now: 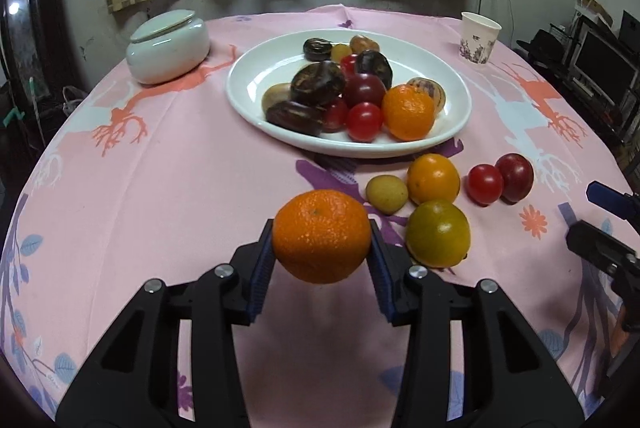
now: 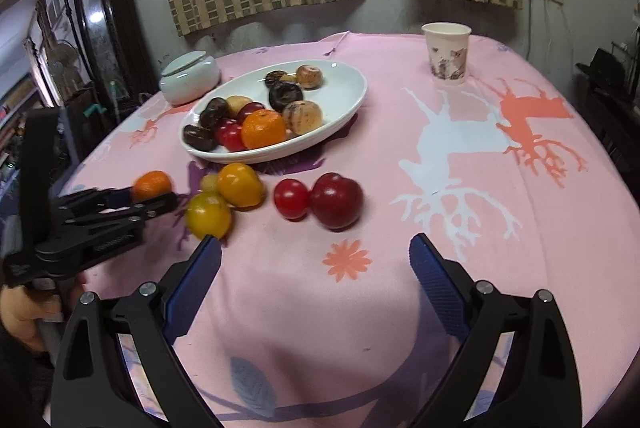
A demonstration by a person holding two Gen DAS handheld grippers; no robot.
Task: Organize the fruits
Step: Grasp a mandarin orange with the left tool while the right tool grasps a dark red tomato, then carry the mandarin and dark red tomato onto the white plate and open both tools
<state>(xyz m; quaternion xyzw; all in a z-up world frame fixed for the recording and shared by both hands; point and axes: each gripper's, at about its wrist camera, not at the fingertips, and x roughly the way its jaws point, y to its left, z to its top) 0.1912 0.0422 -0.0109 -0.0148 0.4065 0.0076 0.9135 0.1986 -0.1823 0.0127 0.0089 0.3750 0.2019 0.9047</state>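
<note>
Left wrist: your left gripper [image 1: 322,240] clamps the orange [image 1: 322,236] across its middle, lifted off the counter [image 1: 160,188] near its front edge, lined up with the plate [image 1: 256,84] toward the far edge.

Right wrist: your right gripper [image 2: 315,260] hangs wide and empty, facing the plum [image 2: 337,201] and tomato [image 2: 292,198] just beside it, probably the next pick.

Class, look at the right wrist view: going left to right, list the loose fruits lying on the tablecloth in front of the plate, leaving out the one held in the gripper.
Yellow-green citrus → yellow-orange citrus → red tomato → dark red plum. The small pale fruit behind the citrus overlaps them, so it is omitted.
</note>
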